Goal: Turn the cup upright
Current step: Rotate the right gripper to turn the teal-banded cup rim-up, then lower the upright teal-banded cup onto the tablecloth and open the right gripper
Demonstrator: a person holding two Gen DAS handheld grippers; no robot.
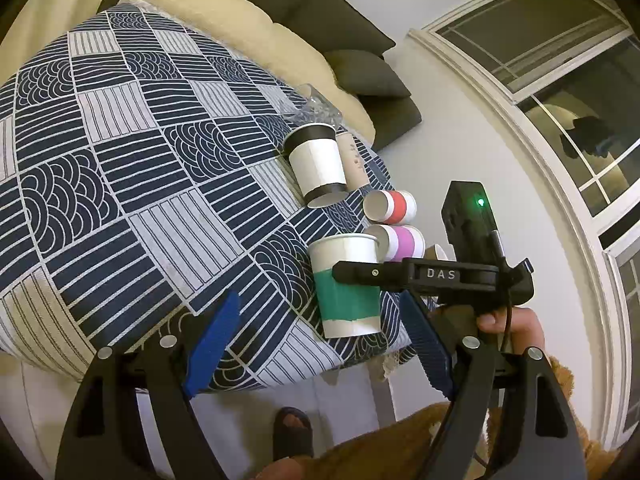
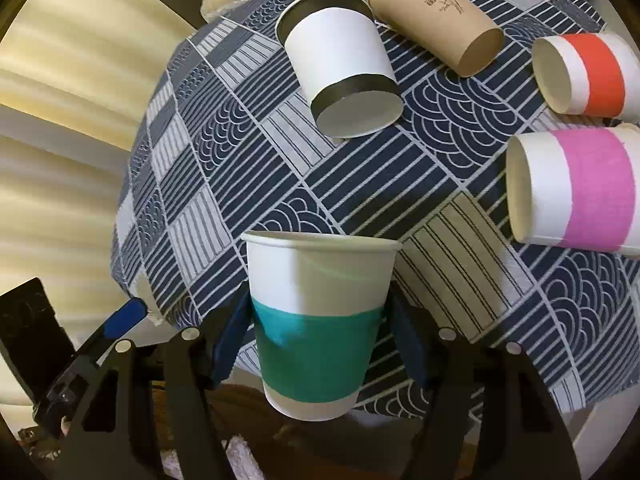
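Note:
A white paper cup with a green band (image 2: 316, 328) stands upright, mouth up, at the near edge of the patterned table. My right gripper (image 2: 316, 344) is shut on the green-band cup, its blue pads pressed on both sides of the band. In the left wrist view the same cup (image 1: 348, 292) shows with the right gripper's black body (image 1: 420, 274) in front of it. My left gripper (image 1: 320, 344) is open and empty, just short of the cup at the table edge.
Several other cups lie on their sides on the blue patterned cloth (image 2: 360, 184): a black-banded one (image 2: 340, 68), a brown one (image 2: 436, 16), a red-banded one (image 2: 588, 76), a pink-banded one (image 2: 576, 188). A clear glass (image 1: 312, 106) stands far back. A window (image 1: 560, 80) is at right.

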